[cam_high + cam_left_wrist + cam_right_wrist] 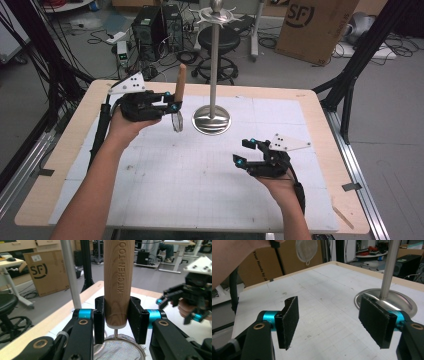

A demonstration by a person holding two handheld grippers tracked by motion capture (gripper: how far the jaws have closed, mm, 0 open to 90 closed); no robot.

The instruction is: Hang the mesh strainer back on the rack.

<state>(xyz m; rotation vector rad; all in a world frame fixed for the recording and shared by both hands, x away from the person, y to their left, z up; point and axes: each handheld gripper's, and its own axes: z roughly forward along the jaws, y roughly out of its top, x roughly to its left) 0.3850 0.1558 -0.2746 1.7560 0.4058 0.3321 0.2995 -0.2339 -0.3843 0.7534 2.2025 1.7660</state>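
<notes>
From above, our left tongs [172,106] hold the strainer [178,102] upright above the table [200,165], beside the stand [214,65]; hanging it remains. Left gripper view: pads clamp its wooden handle [117,282]. Right gripper view: our right tongs [332,322] gape wide, empty.

black hand-held gripper [174,106], cyan joints, brass screws, grey triangular plate, black cable; bare forearms.

A steel stand [213,65] with a round base rises from the gridded white table mat [200,170], while a cardboard box [315,27] (printed SF) and a black stool [218,42] sit on the floor behind.
</notes>
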